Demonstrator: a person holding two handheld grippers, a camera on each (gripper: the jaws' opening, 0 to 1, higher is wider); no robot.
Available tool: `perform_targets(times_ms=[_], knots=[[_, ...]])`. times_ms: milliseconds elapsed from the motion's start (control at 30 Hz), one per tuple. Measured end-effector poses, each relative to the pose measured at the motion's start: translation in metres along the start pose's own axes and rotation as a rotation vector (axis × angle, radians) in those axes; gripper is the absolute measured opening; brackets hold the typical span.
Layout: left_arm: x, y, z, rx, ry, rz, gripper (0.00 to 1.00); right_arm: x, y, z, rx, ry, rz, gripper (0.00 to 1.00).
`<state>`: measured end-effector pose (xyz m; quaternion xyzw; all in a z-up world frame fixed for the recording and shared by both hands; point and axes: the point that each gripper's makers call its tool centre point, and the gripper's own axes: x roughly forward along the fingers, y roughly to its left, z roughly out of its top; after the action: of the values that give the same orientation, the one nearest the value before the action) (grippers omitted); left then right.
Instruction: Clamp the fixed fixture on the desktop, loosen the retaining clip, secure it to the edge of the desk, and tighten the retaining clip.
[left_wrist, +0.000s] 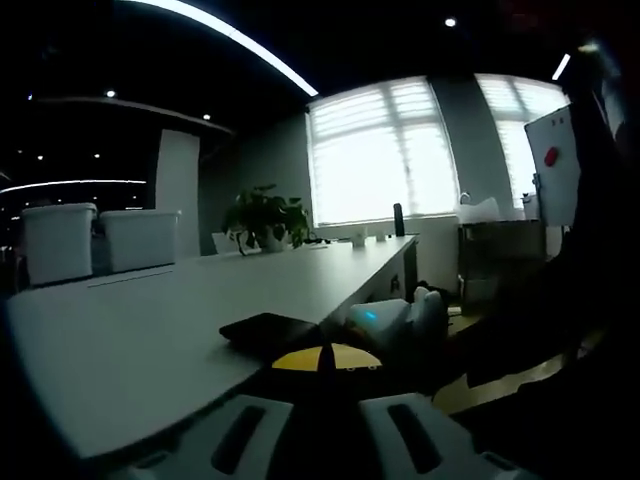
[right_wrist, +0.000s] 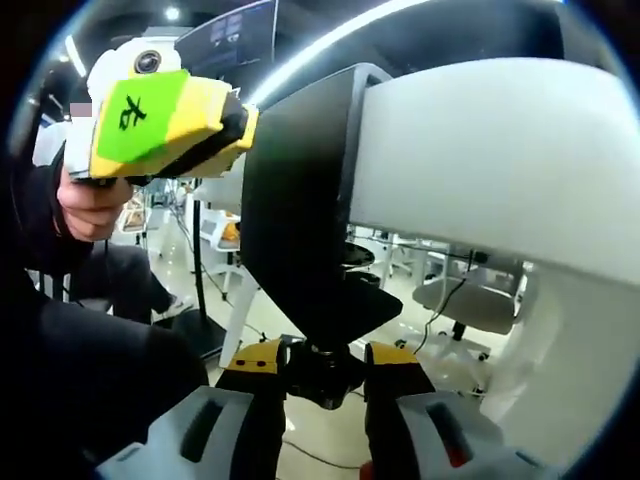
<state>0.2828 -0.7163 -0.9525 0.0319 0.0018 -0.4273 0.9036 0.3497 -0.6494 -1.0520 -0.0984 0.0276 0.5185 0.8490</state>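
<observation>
Left gripper view: rode low at the desk (left_wrist: 150, 330) edge, faced along its top toward bright windows (left_wrist: 385, 150) at 12 o'clock, black fixture (left_wrist: 268, 330) close ahead. Right gripper view: looked up from under the desk edge (right_wrist: 480, 150), very near the same fixture (right_wrist: 305, 220), other gripper (right_wrist: 160, 120) at 10 o'clock.

A dim office holds a long pale bench (left_wrist: 150, 320) with a potted plant (left_wrist: 265, 218) at its far end, bright shuttered windows (left_wrist: 385, 150), ceiling light strips (left_wrist: 240, 40), and white chairs (left_wrist: 58, 240).
</observation>
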Motion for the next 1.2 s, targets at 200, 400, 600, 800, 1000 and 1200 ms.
perform_targets(times_ms=[200, 400, 600, 800, 1000, 1200], knots=[[0.001, 0.002, 0.003, -0.038, -0.019, 0.025, 0.11, -0.004, 0.000, -0.005, 0.028, 0.023, -0.022, 0.30], [0.000, -0.002, 0.005, -0.038, -0.018, 0.004, 0.11, -0.005, 0.005, -0.005, 0.040, 0.021, -0.023, 0.35], [-0.003, -0.005, 0.008, -0.081, -0.029, 0.008, 0.11, -0.011, 0.010, -0.006, 0.041, 0.024, -0.026, 0.41], [-0.009, -0.011, 0.012, -0.093, -0.036, 0.000, 0.17, -0.020, 0.010, -0.006, 0.061, 0.027, -0.034, 0.43], [-0.017, -0.019, 0.009, -0.117, -0.035, -0.024, 0.22, -0.033, 0.009, -0.006, 0.074, 0.031, -0.045, 0.47], [-0.030, -0.019, 0.008, -0.165, -0.047, 0.007, 0.48, -0.050, 0.014, -0.002, 0.092, 0.038, -0.041, 0.55]])
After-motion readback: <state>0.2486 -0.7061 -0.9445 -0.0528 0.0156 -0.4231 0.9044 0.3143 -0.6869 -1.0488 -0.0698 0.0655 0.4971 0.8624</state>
